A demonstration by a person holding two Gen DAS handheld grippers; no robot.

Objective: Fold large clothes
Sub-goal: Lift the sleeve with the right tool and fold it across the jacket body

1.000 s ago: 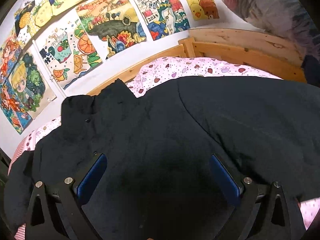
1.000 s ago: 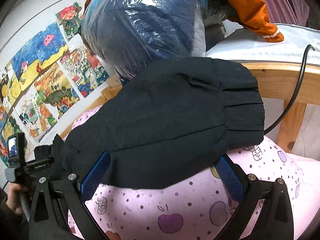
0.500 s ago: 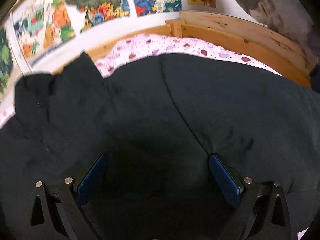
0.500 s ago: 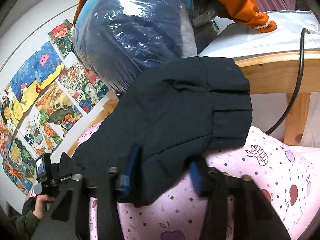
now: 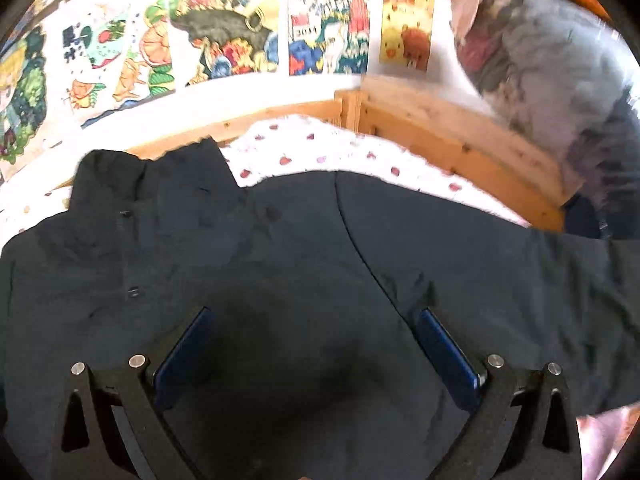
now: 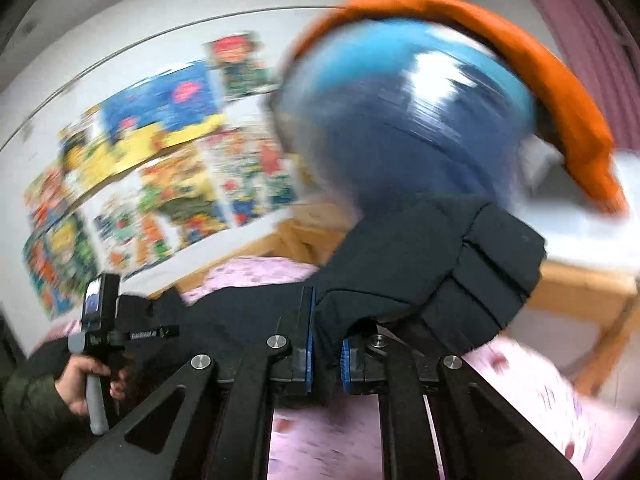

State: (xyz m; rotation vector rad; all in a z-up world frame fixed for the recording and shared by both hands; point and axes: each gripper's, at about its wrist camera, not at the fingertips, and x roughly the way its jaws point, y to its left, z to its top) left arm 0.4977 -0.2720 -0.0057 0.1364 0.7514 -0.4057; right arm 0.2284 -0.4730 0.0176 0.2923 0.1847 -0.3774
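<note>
A large black padded jacket (image 5: 280,264) lies spread on a bed with a pink printed sheet (image 5: 320,148), collar toward the wall at upper left. My left gripper (image 5: 316,344) is open and hovers just over the jacket's body, its blue pads wide apart. In the right wrist view my right gripper (image 6: 326,354) is shut on the edge of the jacket's sleeve (image 6: 432,264), near the ribbed cuff, and holds it lifted above the pink sheet (image 6: 532,396). The left gripper's handle and the hand on it show at lower left in the right wrist view (image 6: 100,340).
A wooden bed frame (image 5: 448,136) borders the mattress. Colourful drawings (image 5: 224,36) cover the white wall. A big plastic-wrapped blue bundle (image 6: 408,120) with an orange garment (image 6: 560,100) on top stands past the bed's end, close behind the lifted sleeve.
My right gripper closed on the sleeve edge and lifted it, swinging the view fast. My left gripper stayed open and shifted slightly over the jacket's body.
</note>
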